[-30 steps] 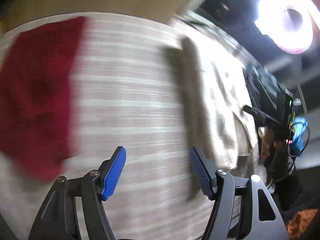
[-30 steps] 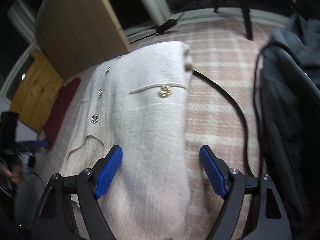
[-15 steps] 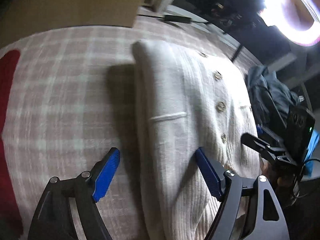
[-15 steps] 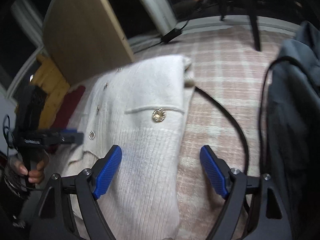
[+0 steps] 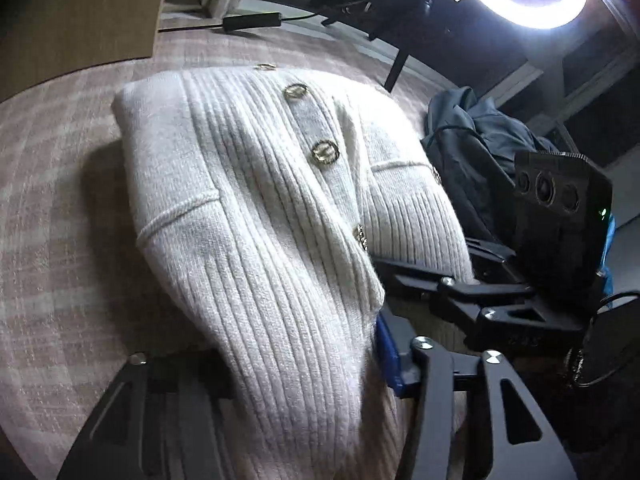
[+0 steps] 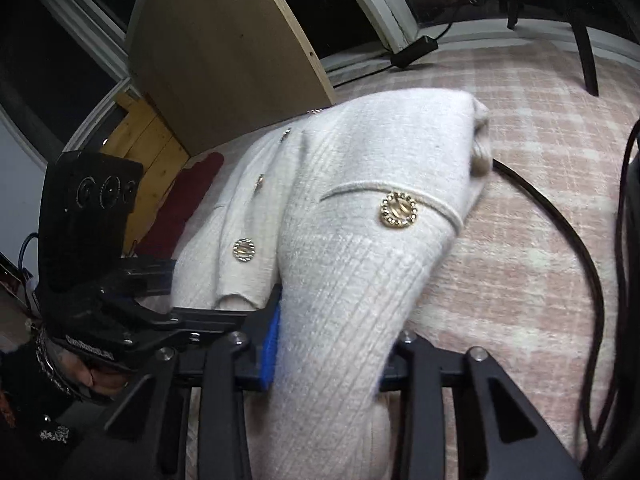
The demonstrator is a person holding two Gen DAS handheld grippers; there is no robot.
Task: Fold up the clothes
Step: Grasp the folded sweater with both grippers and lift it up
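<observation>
A cream ribbed knit cardigan (image 5: 256,200) with gold buttons lies folded lengthwise on a pink plaid cloth surface (image 5: 52,208). My left gripper (image 5: 304,364) is shut on the cardigan's near left corner, and the knit bulges up between the jaws. My right gripper (image 6: 332,344) is shut on the cardigan (image 6: 360,240) at its near right corner. The near hem is lifted off the surface. The right gripper also shows in the left wrist view (image 5: 432,284), and the left gripper shows in the right wrist view (image 6: 168,296).
A blue-grey garment (image 5: 476,144) lies heaped to the right. A black cable (image 6: 572,240) curves across the cloth beside the cardigan. A red cloth (image 6: 180,208) lies at the left. A wooden board (image 6: 224,52) and a power adapter (image 6: 412,50) stand beyond the far edge.
Both grippers were open above the cardigan's near end. They have moved down and closed on its two near corners, and the hem has lifted.
</observation>
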